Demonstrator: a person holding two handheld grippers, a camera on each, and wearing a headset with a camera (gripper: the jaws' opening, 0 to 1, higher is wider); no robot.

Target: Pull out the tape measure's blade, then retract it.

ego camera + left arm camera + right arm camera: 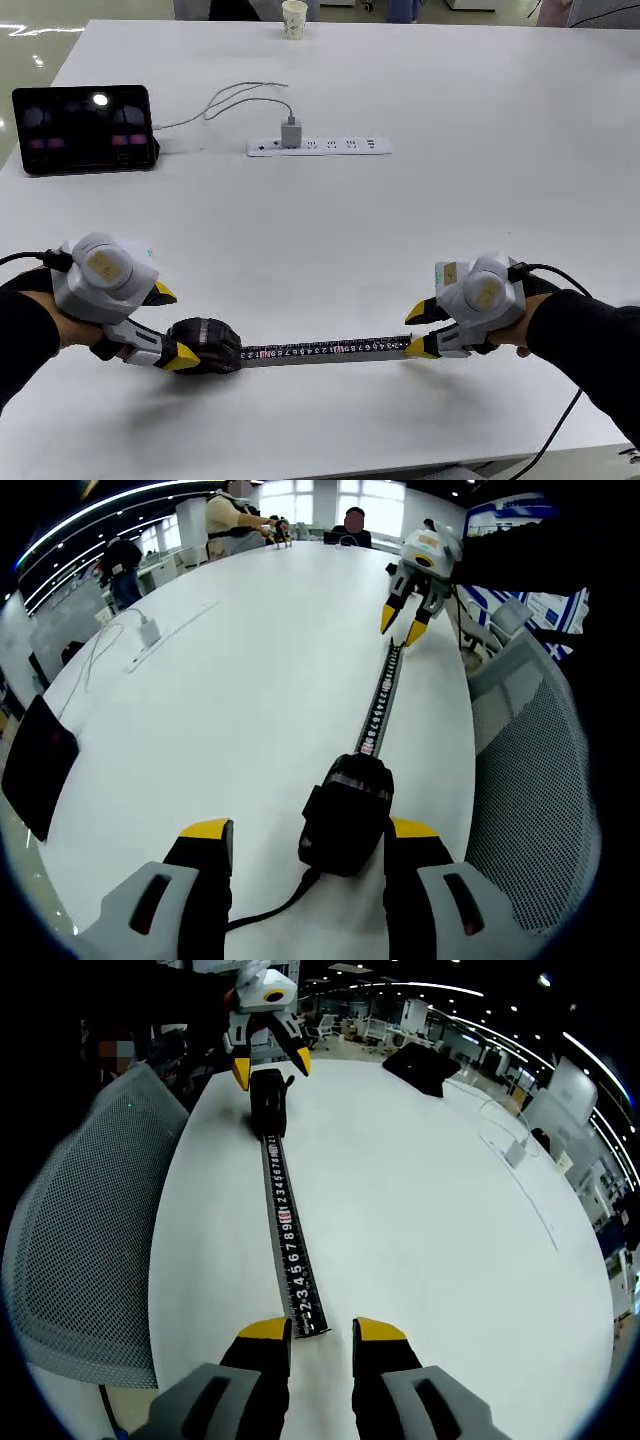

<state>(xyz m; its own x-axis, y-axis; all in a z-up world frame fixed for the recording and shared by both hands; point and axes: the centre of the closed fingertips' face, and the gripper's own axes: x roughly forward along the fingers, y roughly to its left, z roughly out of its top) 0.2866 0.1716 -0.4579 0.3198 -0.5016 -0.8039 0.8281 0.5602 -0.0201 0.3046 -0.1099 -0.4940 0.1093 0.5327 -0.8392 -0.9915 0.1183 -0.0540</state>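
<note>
— White surface (400, 230), near edge: where's the tape measure (205, 345)?
— Between the open left hand-held gripper (173, 327) jaws; blade (325, 350) reaches 3 o'clock, to the open right hand-held gripper (413, 331). Best fed back slowly.

tape measure case (205, 345) front left on table (450, 220), blade (325, 350) stretching right, tablet (85, 128) back left, power strip (318, 146) behind

Two claws (172, 328) (412, 332), one tape measure (205, 345), one tablet (85, 128), one power strip (320, 146), one paper cup (294, 18)
</note>
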